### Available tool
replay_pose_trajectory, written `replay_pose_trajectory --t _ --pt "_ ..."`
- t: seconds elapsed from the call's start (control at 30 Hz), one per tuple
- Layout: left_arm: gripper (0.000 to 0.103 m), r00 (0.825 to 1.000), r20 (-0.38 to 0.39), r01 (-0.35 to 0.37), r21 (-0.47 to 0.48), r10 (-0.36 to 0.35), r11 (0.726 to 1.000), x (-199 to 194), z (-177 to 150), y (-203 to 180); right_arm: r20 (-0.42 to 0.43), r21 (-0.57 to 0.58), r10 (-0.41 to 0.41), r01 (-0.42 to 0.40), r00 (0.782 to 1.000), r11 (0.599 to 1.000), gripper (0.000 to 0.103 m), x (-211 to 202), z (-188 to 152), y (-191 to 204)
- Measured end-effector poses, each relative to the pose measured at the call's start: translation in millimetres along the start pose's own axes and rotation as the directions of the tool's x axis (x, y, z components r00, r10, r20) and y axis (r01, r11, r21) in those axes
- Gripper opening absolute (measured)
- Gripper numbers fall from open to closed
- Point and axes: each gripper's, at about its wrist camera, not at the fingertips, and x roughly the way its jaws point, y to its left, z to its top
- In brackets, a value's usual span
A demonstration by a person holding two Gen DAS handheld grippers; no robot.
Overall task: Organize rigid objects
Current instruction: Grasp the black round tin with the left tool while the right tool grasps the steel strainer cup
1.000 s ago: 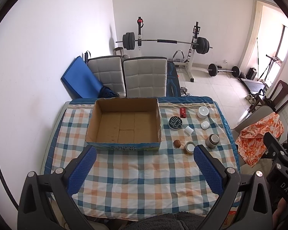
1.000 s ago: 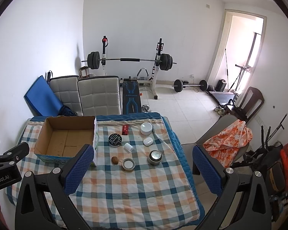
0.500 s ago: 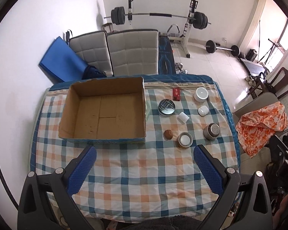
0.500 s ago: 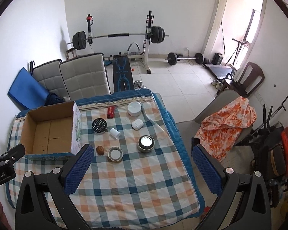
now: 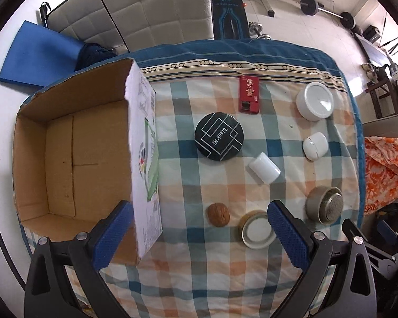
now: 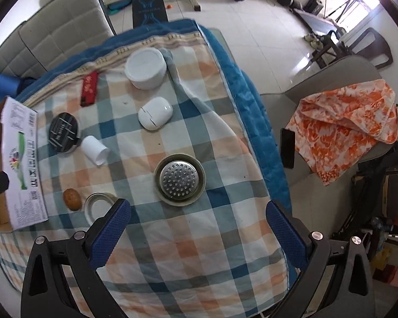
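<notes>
An open, empty cardboard box (image 5: 74,156) sits at the left of the checked tablecloth (image 5: 199,259). Right of it lie a black round tin (image 5: 219,140), a red pack (image 5: 249,94), a white round tub (image 5: 315,101), a white earbud case (image 5: 315,146), a white cylinder (image 5: 264,168), a walnut (image 5: 218,214), a tape roll (image 5: 258,230) and a metal strainer (image 5: 324,208). My left gripper (image 5: 199,234) is open above the walnut and tape roll. My right gripper (image 6: 197,235) is open just short of the strainer (image 6: 180,179).
Padded grey chairs (image 5: 156,8) and a blue mat (image 5: 37,53) stand behind the table. A chair with an orange cloth (image 6: 347,122) stands right of the table. The table's right edge (image 6: 252,111) is close to the strainer. Gym equipment lies on the floor behind.
Both grippers have moved forward and down toward the table, so the objects loom much larger. Both stay open and empty.
</notes>
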Motion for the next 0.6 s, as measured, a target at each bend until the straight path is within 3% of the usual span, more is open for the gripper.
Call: replay_pose_trajectory --t 0.2,0.33,0.4,0.6 --pt "0.103 0.992 -0.092 -0.080 0.067 0.086 0.995 56 38 -21 -0.150 0.035 0.004 0.001 0.989 0.999 0.099 82 22 4" --pt "0.103 0.986 -0.152 -0.057 0.067 0.066 0.996 86 57 -24 -0.205 0.095 0.101 -0.083 0.974 0.992 0.099 103 26 4" --pt "0.103 0.983 -0.178 -0.040 0.051 0.048 0.998 98 66 -22 -0.236 0.096 0.103 -0.083 0.966 0.992 0.090 113 28 6" --pt "0.103 0.970 -0.240 -0.010 0.046 0.021 0.999 129 82 -22 -0.283 0.090 0.096 -0.073 0.954 0.993 0.083 138 29 9"
